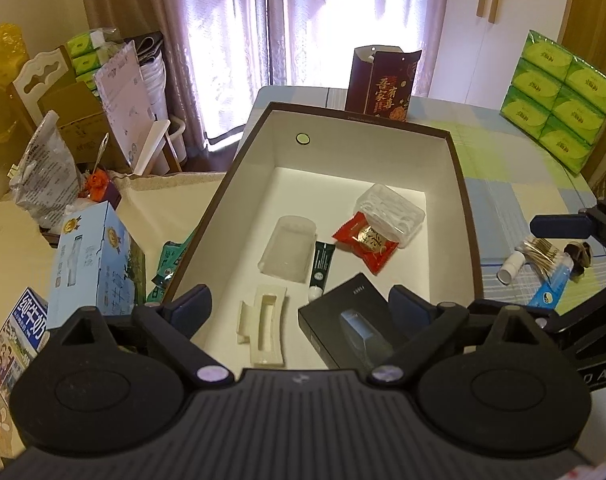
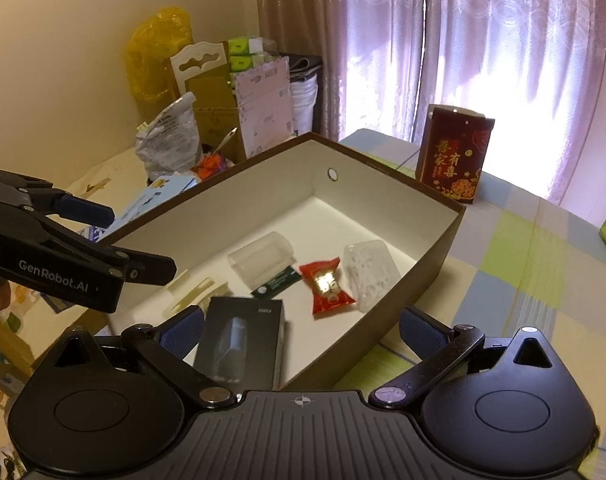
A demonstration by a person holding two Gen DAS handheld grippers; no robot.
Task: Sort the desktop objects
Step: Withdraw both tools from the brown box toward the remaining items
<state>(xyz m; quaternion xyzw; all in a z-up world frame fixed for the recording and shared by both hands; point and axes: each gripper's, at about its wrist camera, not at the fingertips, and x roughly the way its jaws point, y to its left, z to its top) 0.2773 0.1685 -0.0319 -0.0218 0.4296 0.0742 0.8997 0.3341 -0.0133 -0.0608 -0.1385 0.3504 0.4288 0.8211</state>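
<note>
Both claws, left (image 1: 301,306) and right (image 2: 303,330), spread empty above cluttered brown box (image 1: 465,200), black carton (image 1: 349,320) nearest.

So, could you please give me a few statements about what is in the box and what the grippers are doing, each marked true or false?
1. The red packet lies inside the box. True.
2. The left gripper is shut on the black carton. False: its jaws stand wide apart and hold nothing; the carton lies in the box.
3. The cotton swabs are in the box. False: they lie on the cloth outside it, to its right.
4. The right gripper is open and holds nothing. True.
5. A dark tube lies between the clear lid and the red packet. True.
6. The white clip lies outside the box. False: it lies inside, near the front wall.
</note>
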